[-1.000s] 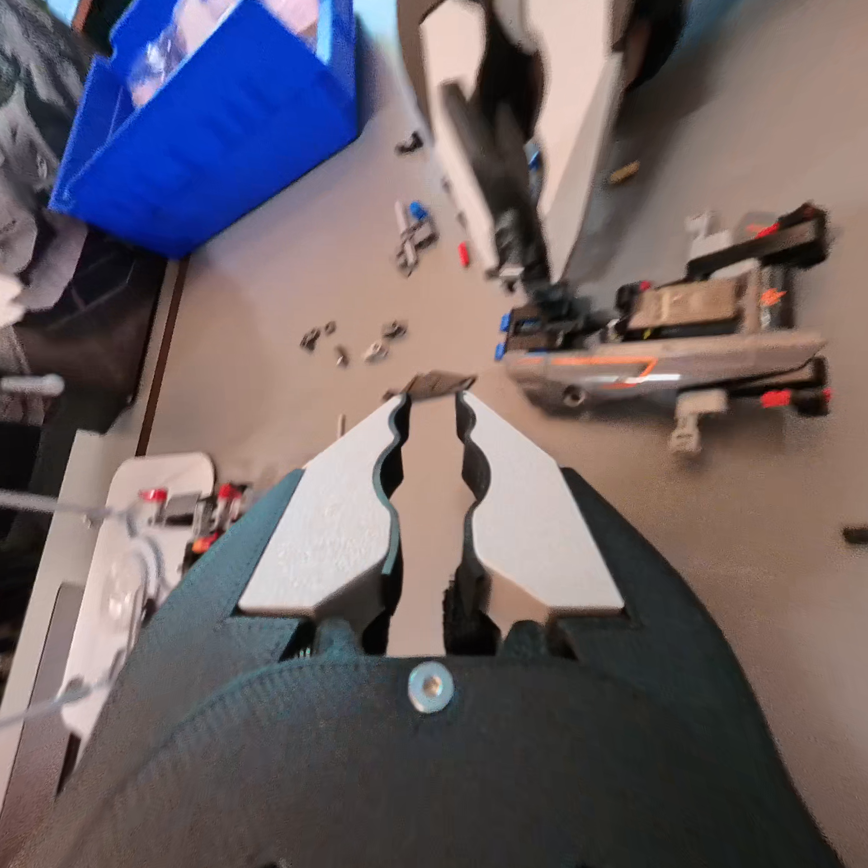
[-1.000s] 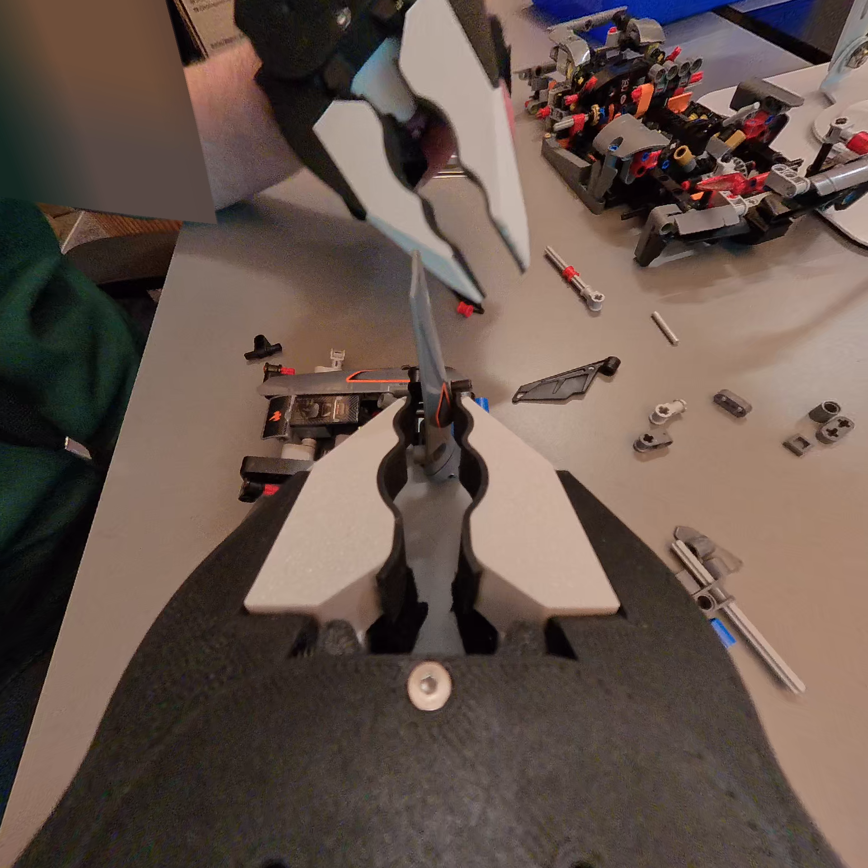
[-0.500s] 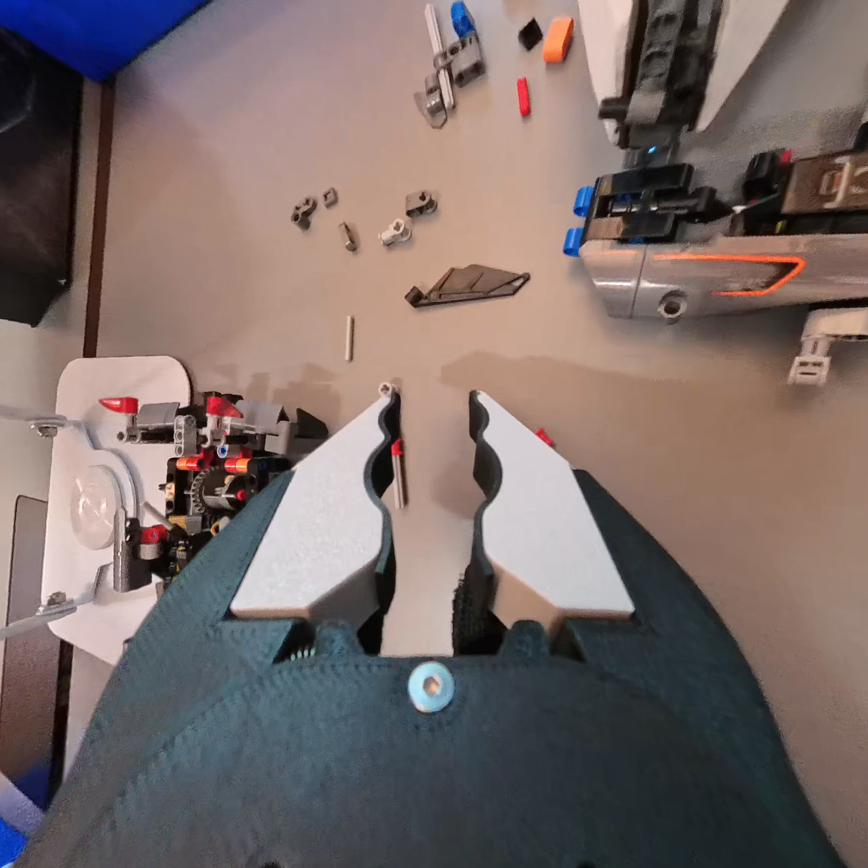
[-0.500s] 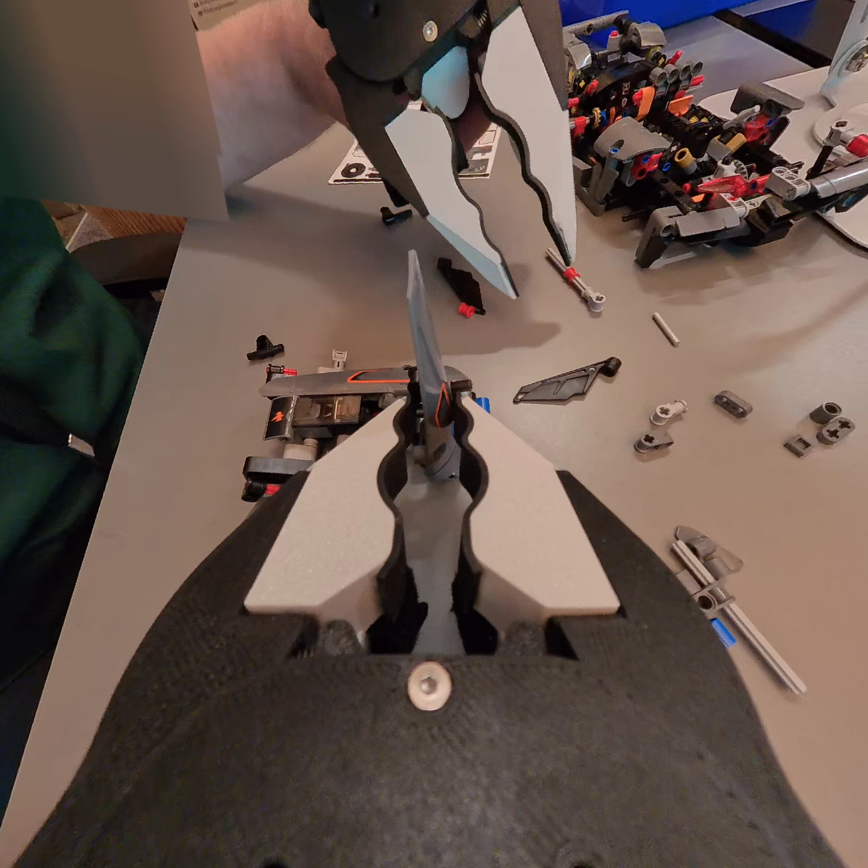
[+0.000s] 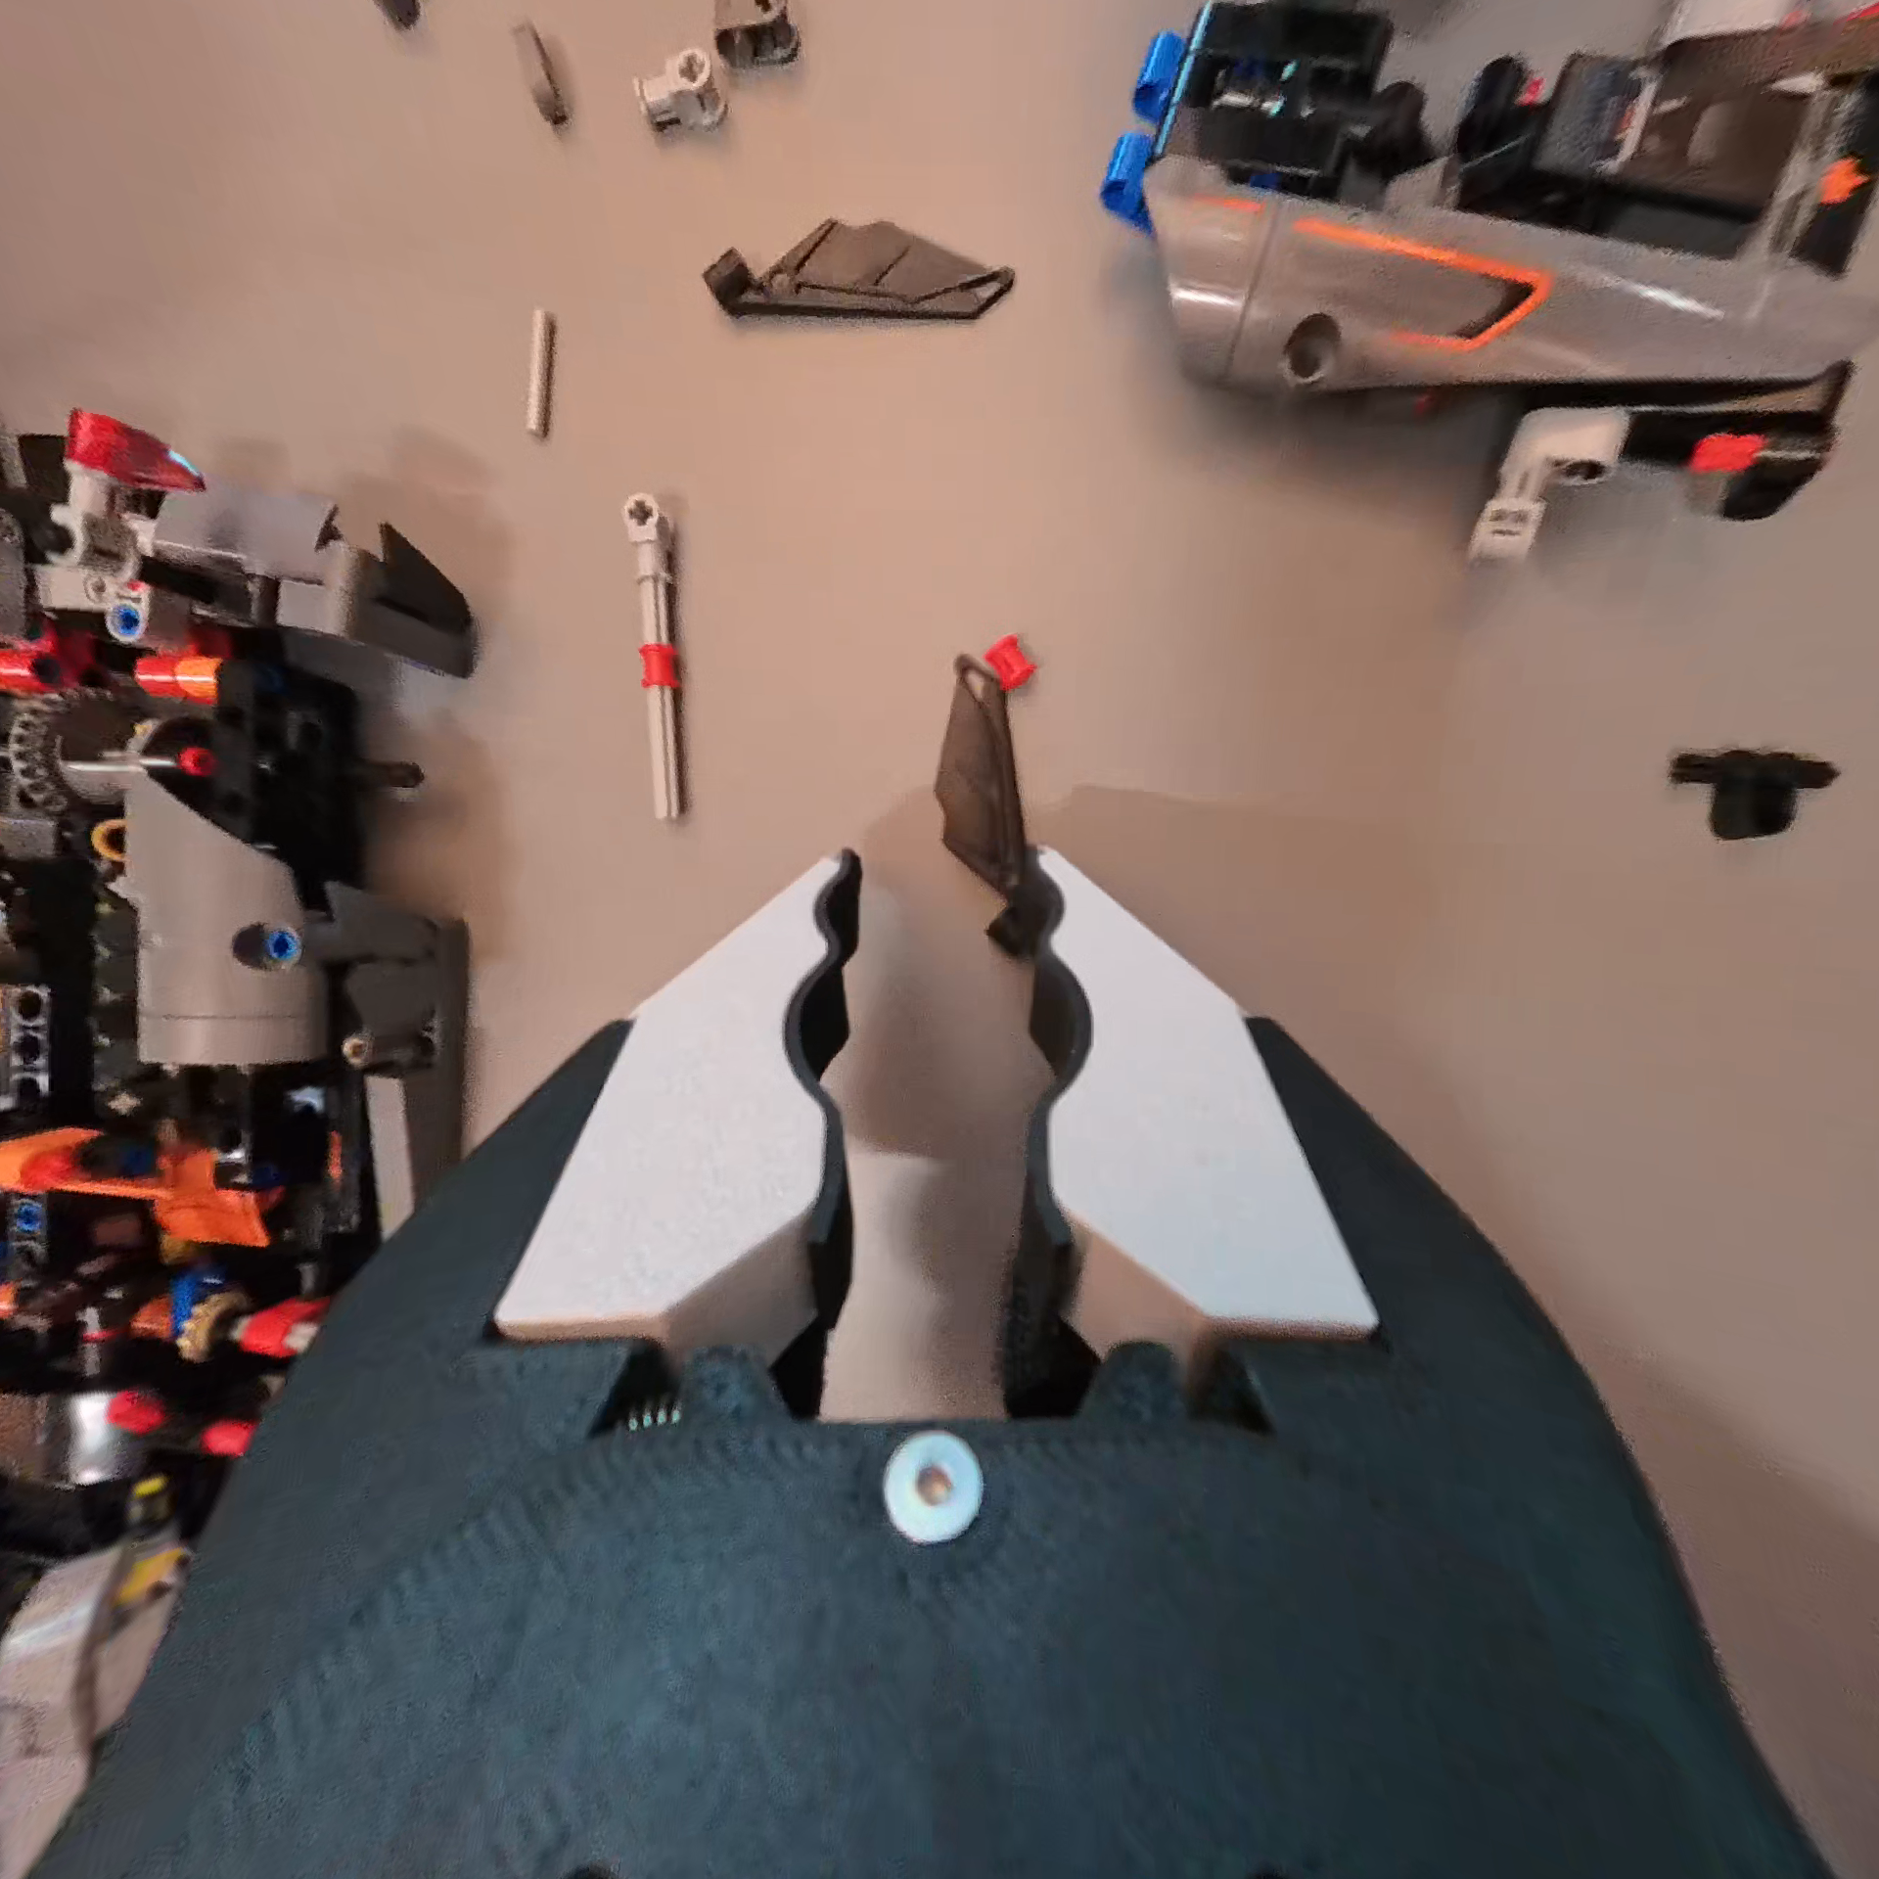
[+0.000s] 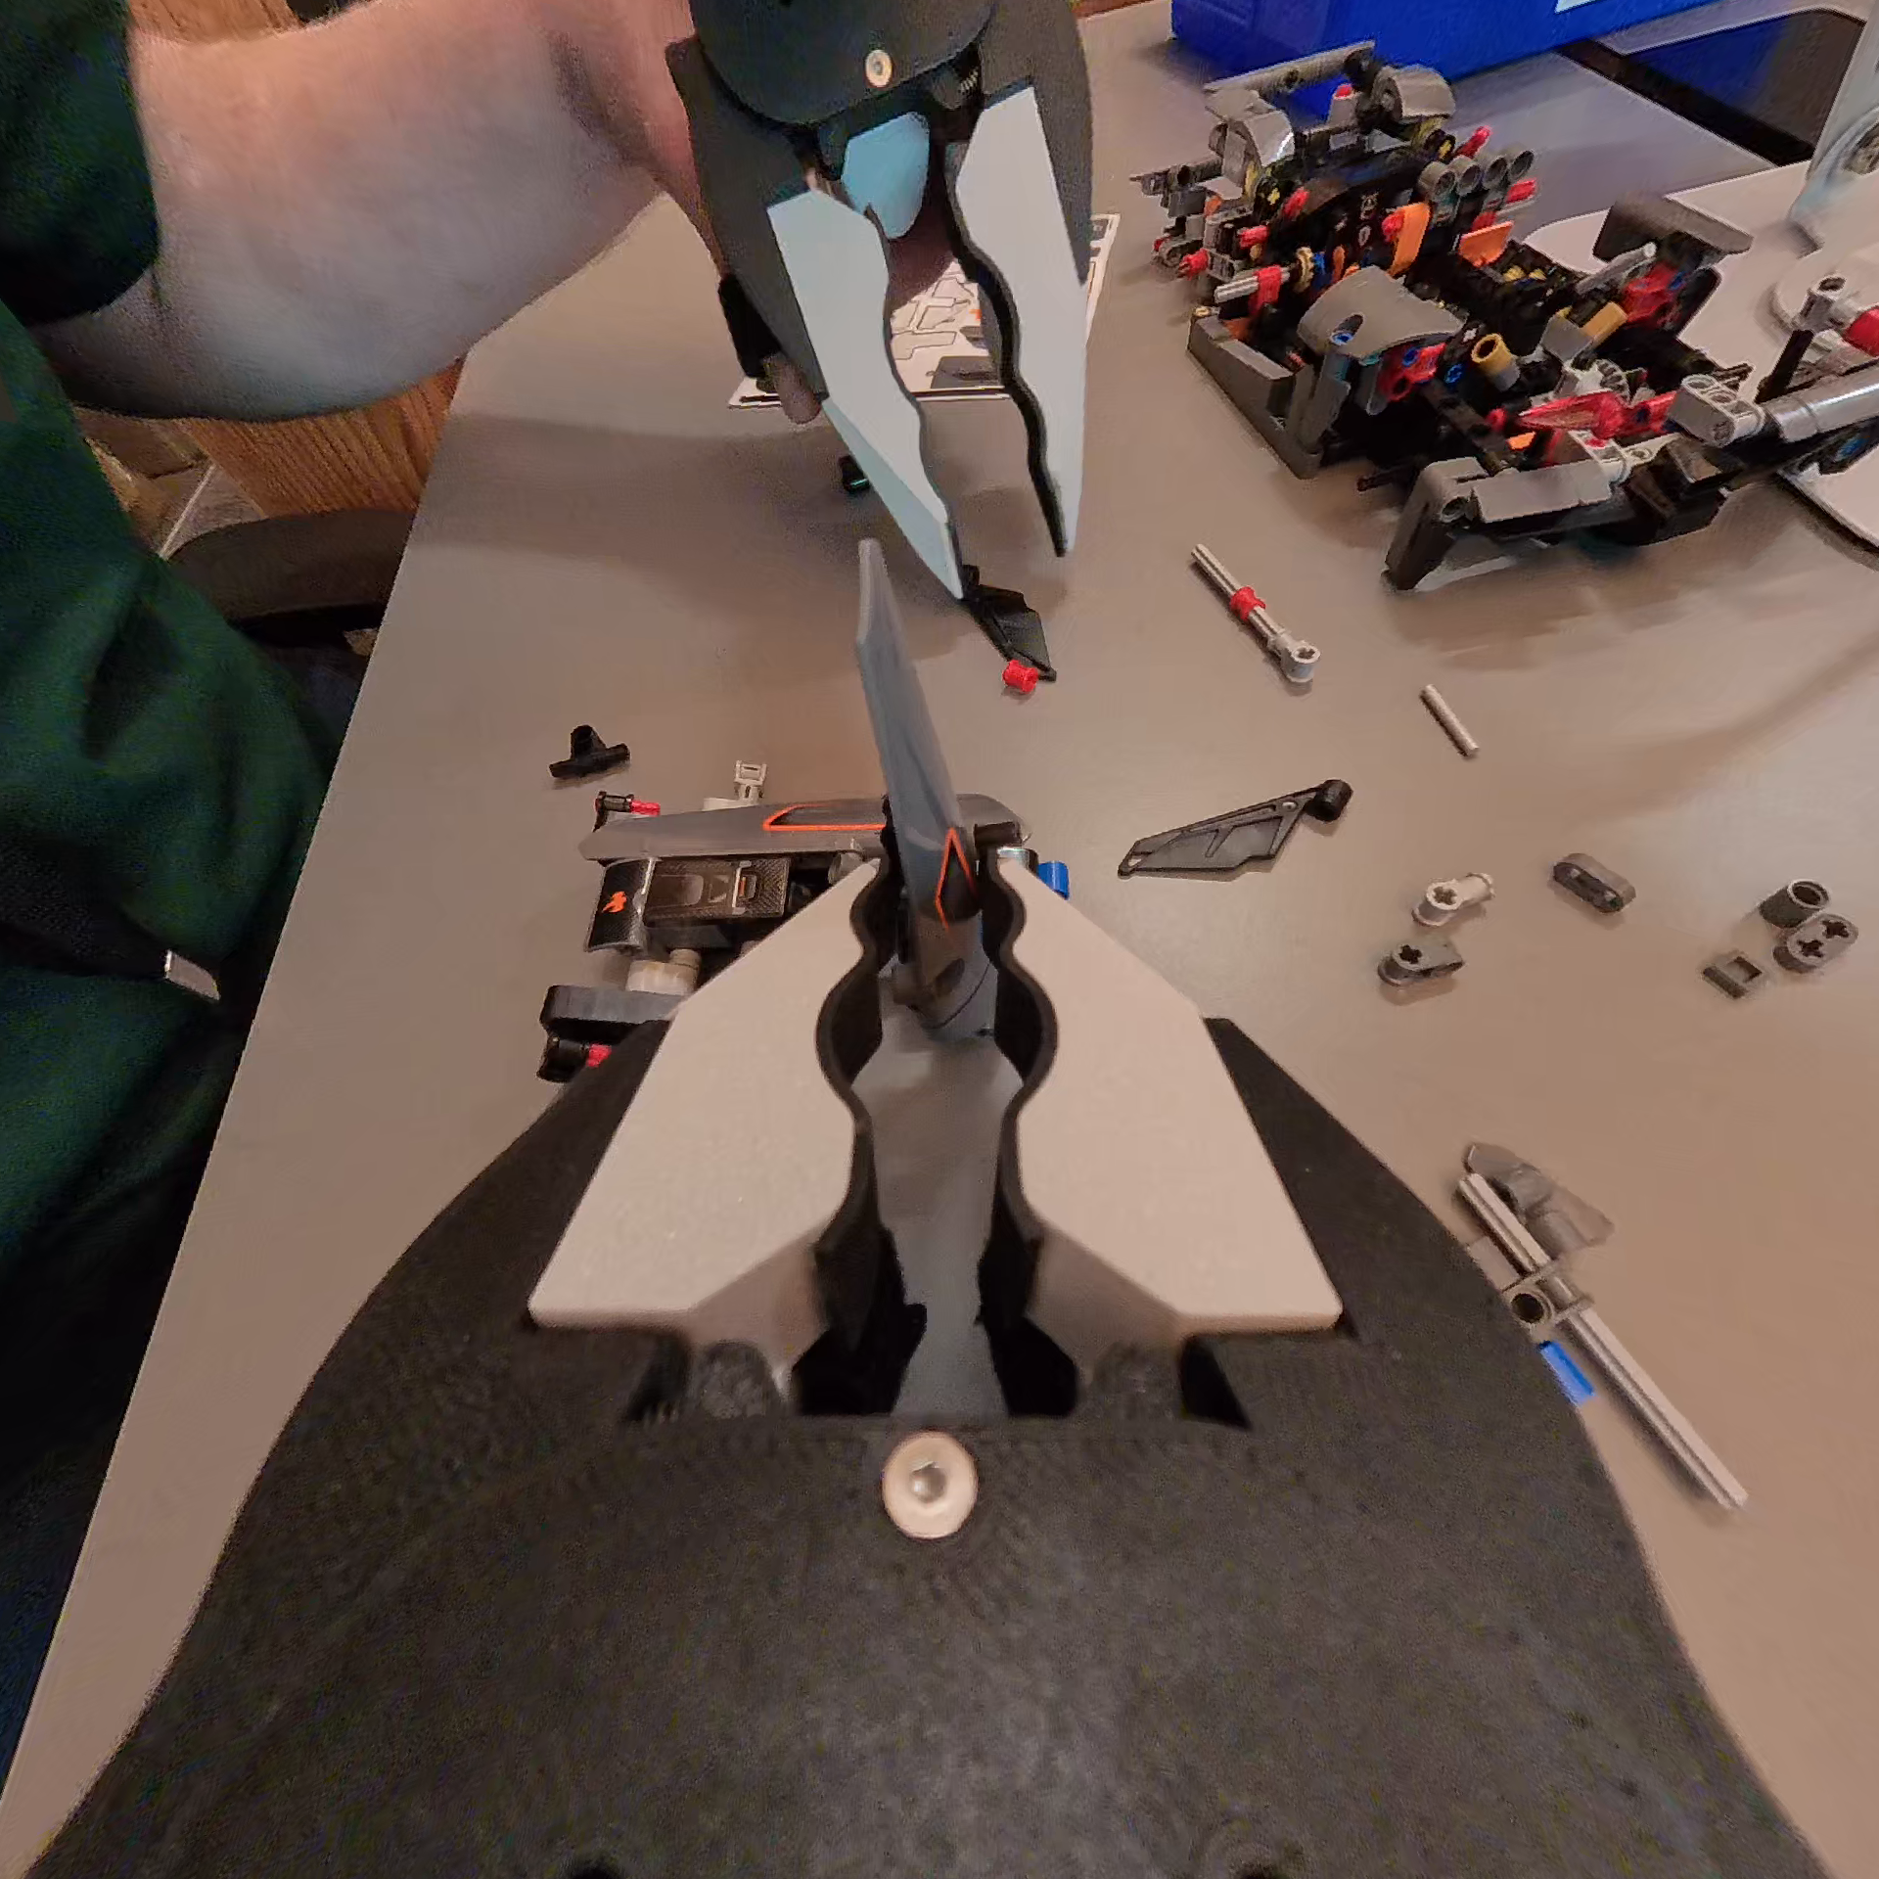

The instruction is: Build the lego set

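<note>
My left gripper [image 5: 946, 874] is open, low over the grey table. A small black wedge panel [image 5: 978, 778] with a red pin [image 5: 1007, 661] at its far end lies by the inner edge of one fingertip [image 5: 1057, 895]. In the right wrist view the left gripper [image 6: 1007, 559] points down at that black panel [image 6: 1009, 628]. My right gripper [image 6: 935, 885] is shut on a grey blade-shaped panel with an orange stripe [image 6: 900, 732], held upright. Behind it lies a grey and black side assembly [image 6: 712, 864], which also shows in the left wrist view [image 5: 1474, 295].
The large car chassis [image 6: 1474, 336] stands at the back right, and at the left of the left wrist view [image 5: 203, 915]. Loose on the table are a grey axle with a red bush [image 5: 656, 661], a second black panel [image 6: 1230, 834], small grey connectors [image 6: 1444, 925], a long axle piece [image 6: 1566, 1312] and a sticker sheet [image 6: 966, 346]. There is about 15 centimetres between the tips of the two grippers. The long axle piece [image 6: 1566, 1312] is closer to my right gripper, around 12 centimetres from its tips; the left tips are 25 centimetres off.
My left gripper has come down toward the table and moved over to the small black panel, staying open. My right gripper and its grey panel have not moved.
</note>
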Demonstrator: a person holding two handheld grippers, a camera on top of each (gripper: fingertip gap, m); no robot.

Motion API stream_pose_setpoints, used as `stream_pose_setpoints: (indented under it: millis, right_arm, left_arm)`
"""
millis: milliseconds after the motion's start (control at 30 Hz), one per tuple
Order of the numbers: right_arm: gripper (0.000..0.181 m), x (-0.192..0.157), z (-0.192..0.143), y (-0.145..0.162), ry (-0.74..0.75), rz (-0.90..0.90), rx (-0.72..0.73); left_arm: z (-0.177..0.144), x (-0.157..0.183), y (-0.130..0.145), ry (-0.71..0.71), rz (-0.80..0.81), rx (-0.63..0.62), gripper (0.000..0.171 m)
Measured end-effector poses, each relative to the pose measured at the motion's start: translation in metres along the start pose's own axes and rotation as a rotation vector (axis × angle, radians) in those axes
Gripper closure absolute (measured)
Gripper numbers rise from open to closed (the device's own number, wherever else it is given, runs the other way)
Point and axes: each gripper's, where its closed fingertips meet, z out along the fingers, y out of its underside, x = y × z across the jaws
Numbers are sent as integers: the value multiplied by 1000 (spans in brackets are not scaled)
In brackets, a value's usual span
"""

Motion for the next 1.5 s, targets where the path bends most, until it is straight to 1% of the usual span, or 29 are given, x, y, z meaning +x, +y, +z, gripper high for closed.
stream_pose_setpoints:
  millis: [100, 200, 367, 400, 433, 467, 633, 733, 767, 867, 933, 1000, 1033, 1067, 1200, 1333, 1433, 1500]
  right_arm:
    - [167, 0, 0, 0, 3, -4, 0]
    - [167, 0, 0, 0, 6, -6, 1]
    - [167, 0, 0, 0, 2, -2, 1]
    - [167, 0, 0, 0, 2, -2, 1]
    - [167, 0, 0, 0, 3, -3, 1]
    - [167, 0, 0, 0, 4, -5, 1]
    - [167, 0, 0, 0, 2, -6, 3]
    - [167, 0, -1, 0, 1, -5, 5]
    - [167, 0, -1, 0, 2, -5, 5]
    - [167, 0, -1, -1, 2, -6, 7]
    - [167, 0, -1, -1, 2, -6, 7]
    - [167, 0, -1, -1, 1, -6, 7]
    - [167, 0, -1, -1, 1, -6, 8]
    - [167, 0, -1, -1, 1, -6, 8]
    - [167, -1, -1, -1, 1, -9, 9]
    - [167, -1, -1, -1, 2, -13, 10]
    - [167, -1, -2, -1, 3, -12, 9]
    - [167, 0, -2, -1, 4, -11, 11]
  left_arm:
    - [0, 6, 9, -10, -2, -24, 142]
    - [-2, 9, 11, -23, -19, -13, 140]
    - [-2, 16, 10, -24, -33, -2, 149]
    - [-2, 17, 10, -23, -43, 2, 152]
    - [-1, 19, 10, -20, -44, 11, 160]
    - [0, 19, 9, -30, -40, 22, 162]
    - [-1, 16, 11, -69, -58, 36, 163]
    - [-3, 17, 12, -66, -85, 52, 163]
    - [-5, 20, 9, -46, -107, 81, 163]
    - [-16, 20, -10, 10, -241, 253, 163]
    - [-31, 20, -32, 97, -364, 459, 163]
    - [-51, 22, -53, 236, -489, 693, 163]
    - [-60, 21, -60, 299, -544, 789, 164]
    - [-66, 20, -64, 346, -588, 857, 164]
    - [-76, 19, -68, 454, -669, 987, 164]
    - [-96, 13, -75, 579, -754, 1164, 164]
    - [-108, -1, -72, 619, -852, 1322, 164]
    - [-109, -13, -67, 600, -948, 1397, 164]
